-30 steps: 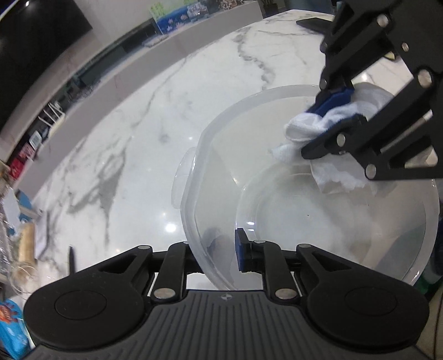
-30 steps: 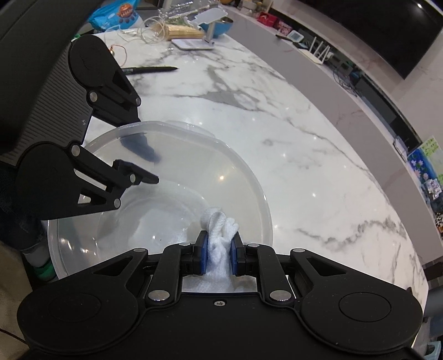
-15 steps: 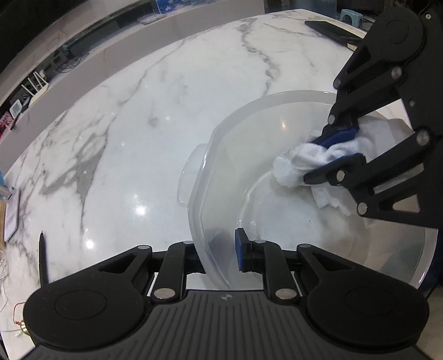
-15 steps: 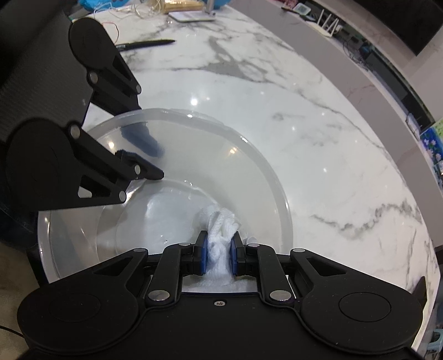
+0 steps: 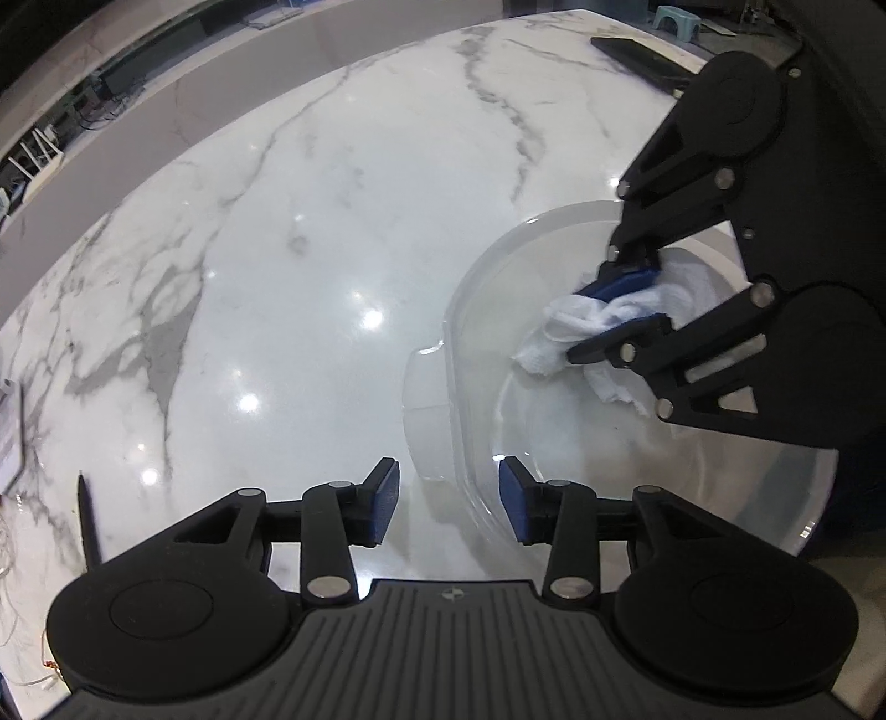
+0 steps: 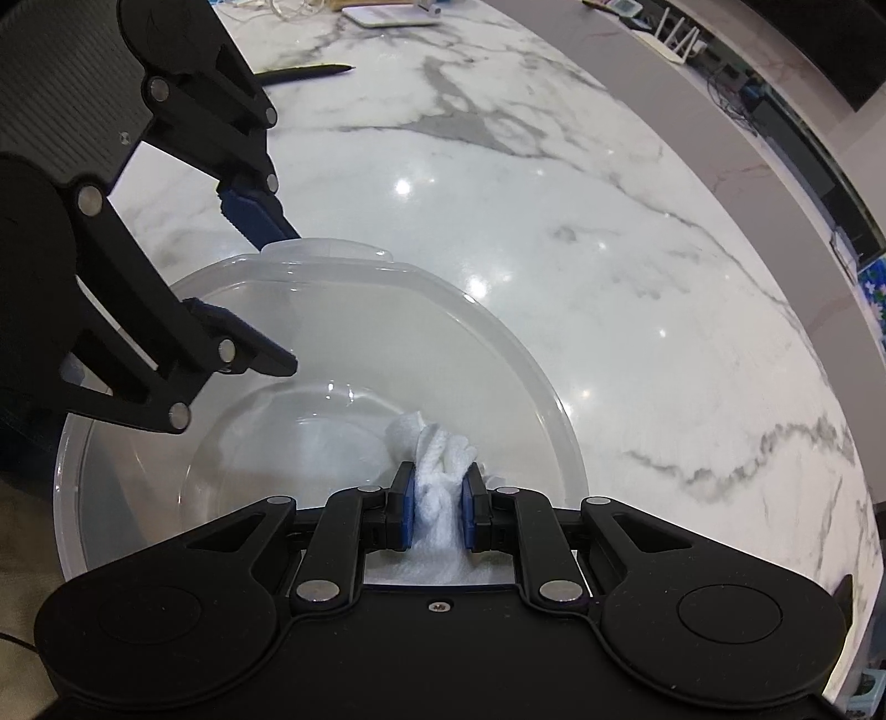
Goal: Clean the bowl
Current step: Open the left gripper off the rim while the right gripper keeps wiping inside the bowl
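Setting: a domestic living or kitchen area. Indicators: a polished white marble bench [image 6: 554,232] with grey veining, a low media shelf [image 6: 775,111] carrying a router and cables along the wall, and a small stool [image 5: 667,16] on the floor.

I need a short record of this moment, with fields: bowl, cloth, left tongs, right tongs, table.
bowl: clear plastic bowl, upright on the table
cloth: white crumpled cloth, inside the bowl
left tongs: left tongs have just been opening; bowl rim between the pads, not pressed
right tongs: right tongs shut on the cloth, inside the bowl
table: white marble table, black pen lying beyond the bowl
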Action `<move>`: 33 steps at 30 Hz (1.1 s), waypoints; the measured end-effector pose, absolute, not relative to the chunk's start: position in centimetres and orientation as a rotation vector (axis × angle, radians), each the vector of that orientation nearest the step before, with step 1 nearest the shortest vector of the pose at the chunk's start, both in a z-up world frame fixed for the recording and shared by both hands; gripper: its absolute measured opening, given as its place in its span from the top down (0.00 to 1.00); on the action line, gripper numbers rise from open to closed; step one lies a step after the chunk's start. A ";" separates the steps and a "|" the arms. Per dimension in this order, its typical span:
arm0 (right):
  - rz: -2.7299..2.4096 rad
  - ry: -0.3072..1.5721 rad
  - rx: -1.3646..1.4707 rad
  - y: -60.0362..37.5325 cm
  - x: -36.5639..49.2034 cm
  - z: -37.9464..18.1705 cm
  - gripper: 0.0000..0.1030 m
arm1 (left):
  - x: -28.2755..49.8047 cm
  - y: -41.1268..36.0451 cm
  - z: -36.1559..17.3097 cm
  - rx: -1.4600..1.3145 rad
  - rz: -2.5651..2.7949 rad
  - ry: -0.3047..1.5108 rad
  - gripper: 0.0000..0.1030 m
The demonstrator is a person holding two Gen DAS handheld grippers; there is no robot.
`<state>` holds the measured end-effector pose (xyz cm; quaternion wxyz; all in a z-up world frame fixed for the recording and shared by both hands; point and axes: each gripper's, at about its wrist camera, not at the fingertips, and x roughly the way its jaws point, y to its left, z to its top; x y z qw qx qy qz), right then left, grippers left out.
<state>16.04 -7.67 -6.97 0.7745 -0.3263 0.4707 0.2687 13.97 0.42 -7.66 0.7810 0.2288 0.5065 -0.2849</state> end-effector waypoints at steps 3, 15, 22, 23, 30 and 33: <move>0.592 1.022 -0.705 -7.7 16.0 -6.9 0.87 | 13.7 0.5 -7.1 0.473 -0.621 1.113 0.63; 0.632 1.010 -0.721 -7.7 14.6 -6.5 0.87 | 16.4 -0.1 -4.0 0.496 -0.578 1.266 0.63; 0.642 1.009 -0.714 -7.9 14.2 -6.4 0.87 | 18.0 -2.4 -3.5 0.598 -0.647 1.255 0.63; 0.641 1.009 -0.713 -8.0 14.2 -6.4 0.87 | 18.4 -2.7 -3.5 0.603 -0.664 1.257 0.63; 0.648 1.021 -0.703 -8.2 14.5 -6.8 0.87 | 19.5 -4.9 -3.6 0.690 -0.746 1.203 0.64; 0.649 1.026 -0.696 -8.2 14.9 -6.8 0.87 | 19.7 -5.5 -3.9 0.718 -0.780 1.188 0.84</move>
